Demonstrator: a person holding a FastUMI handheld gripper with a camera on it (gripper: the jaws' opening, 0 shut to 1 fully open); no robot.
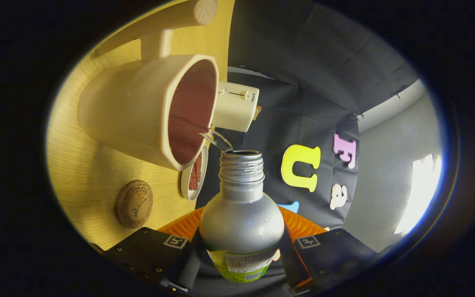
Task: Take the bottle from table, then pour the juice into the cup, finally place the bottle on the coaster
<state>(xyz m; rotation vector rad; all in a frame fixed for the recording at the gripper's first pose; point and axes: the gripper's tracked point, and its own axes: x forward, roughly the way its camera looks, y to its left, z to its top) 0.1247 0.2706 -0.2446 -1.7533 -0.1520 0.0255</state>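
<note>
Tongs point(241, 258), nearest the lens, are closed on the lower body of the bottle point(241, 218), one finger pressed to each side just above the label band, so that the grip sits low and leaves the shoulder and neck free to reach forward. Bottle: a silver metal container with a threaded, uncapped mouth, held between the fingers and pointing away from them; the whole view is rolled on its side, which indicates that tongs and bottle are tipped over for pouring. Stream of clear liquid point(217, 140): leaves the mouth and meets the rim of the cup point(138, 109), the mouth being held just beside that rim, apparently to keep the fall short and limit splashing. Cup: a cream mug with a dark reddish interior, standing on the wooden worktop point(85, 173) just beyond the bottle's mouth, its opening turned towards the bottle; the level inside cannot be read. Coaster point(134, 204): a round cork disc lying flat on the worktop, beside the cup and apart from it, unoccupied, so the final placement is judged still to come and the pouring step to be in progress. Small white dish point(194, 173) holding something reddish lies past the cup, touching or nearly touching it in this projection; a white boxy appliance point(235, 107) stands farther back.
</note>
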